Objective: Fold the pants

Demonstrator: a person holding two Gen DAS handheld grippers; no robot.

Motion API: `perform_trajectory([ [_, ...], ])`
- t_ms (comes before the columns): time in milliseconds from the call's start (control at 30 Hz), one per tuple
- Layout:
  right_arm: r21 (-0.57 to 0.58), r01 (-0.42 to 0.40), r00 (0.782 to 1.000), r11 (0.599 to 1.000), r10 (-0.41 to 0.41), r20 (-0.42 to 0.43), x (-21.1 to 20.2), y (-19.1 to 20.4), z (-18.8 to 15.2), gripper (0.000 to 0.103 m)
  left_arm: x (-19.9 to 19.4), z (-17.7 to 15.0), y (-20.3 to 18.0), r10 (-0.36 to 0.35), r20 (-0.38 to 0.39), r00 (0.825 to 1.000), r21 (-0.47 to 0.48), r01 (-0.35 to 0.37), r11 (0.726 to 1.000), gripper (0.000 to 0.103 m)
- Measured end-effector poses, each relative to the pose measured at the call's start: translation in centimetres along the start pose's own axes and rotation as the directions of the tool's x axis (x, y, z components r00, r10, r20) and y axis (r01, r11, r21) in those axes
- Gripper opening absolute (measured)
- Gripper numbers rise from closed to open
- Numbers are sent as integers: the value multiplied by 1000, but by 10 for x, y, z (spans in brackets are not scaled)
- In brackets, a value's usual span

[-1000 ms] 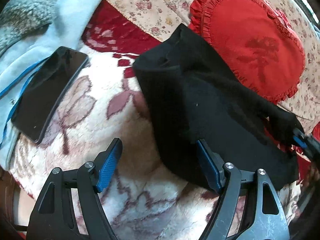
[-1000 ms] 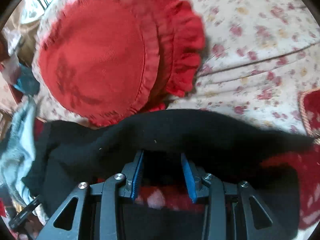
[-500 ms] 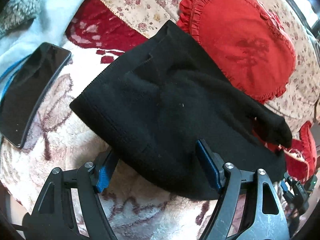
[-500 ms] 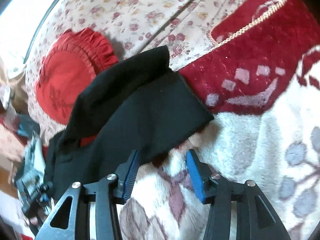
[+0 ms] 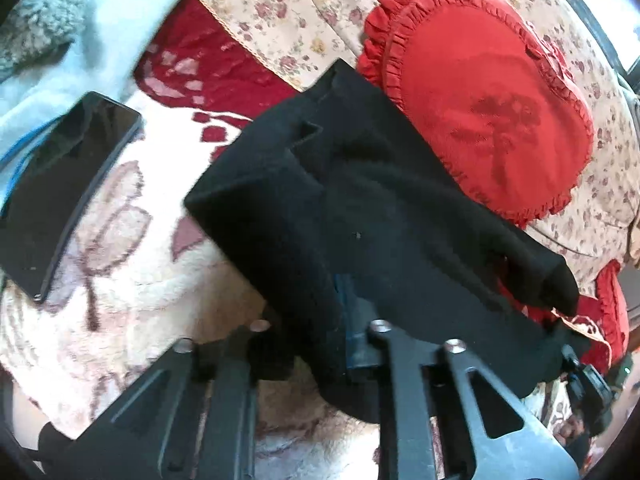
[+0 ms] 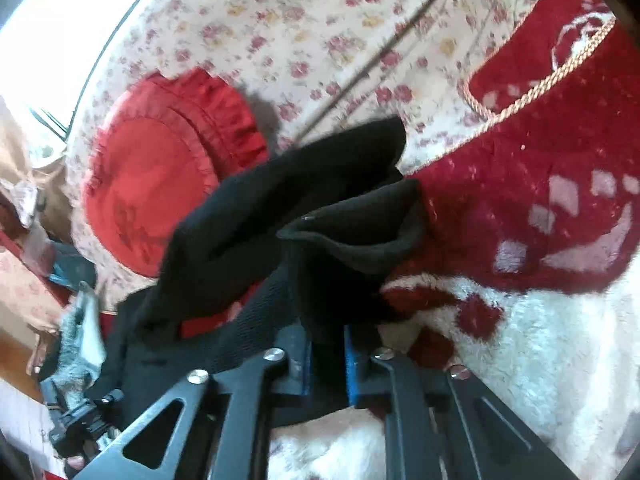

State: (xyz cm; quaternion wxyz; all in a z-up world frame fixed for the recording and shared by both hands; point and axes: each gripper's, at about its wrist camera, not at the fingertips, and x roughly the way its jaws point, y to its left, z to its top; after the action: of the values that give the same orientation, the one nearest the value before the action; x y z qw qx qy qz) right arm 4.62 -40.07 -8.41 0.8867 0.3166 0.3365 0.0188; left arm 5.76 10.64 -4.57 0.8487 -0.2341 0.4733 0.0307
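The black pants [image 5: 360, 216] lie bunched on the fluffy cream and red blanket [image 5: 132, 248], one end reaching toward the red cushion. My left gripper [image 5: 316, 320] is shut on the near edge of the pants; cloth covers its left finger. In the right wrist view the pants [image 6: 288, 208] rise in a fold, and my right gripper [image 6: 326, 356] is shut on their near edge, blue pads [image 6: 352, 360] pressing the cloth. The other gripper shows at the lower left of the right wrist view [image 6: 80, 420].
A black phone [image 5: 60, 192] lies on the blanket at the left, beside a pale blue garment [image 5: 100, 40]. A red frilled cushion [image 5: 492, 92] rests on the flowered sheet [image 5: 304, 8] behind the pants; it also shows in the right wrist view [image 6: 160, 184].
Both grippers went from open to shut on the pants' near edge. The pants were pulled across the blanket and are now bunched and lifted in folds.
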Motion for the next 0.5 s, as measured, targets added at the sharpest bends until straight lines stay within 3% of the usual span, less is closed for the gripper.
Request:
perform_trajectory([
  [233, -39, -32, 998, 999, 35, 60, -59, 2, 0, 4, -26, -7, 1, -57, 25, 998, -20, 58, 998, 7],
  [500, -60, -74, 994, 995, 78, 73, -113, 2, -19, 4, -88, -24, 18, -96, 104, 990, -6, 97, 995, 3],
])
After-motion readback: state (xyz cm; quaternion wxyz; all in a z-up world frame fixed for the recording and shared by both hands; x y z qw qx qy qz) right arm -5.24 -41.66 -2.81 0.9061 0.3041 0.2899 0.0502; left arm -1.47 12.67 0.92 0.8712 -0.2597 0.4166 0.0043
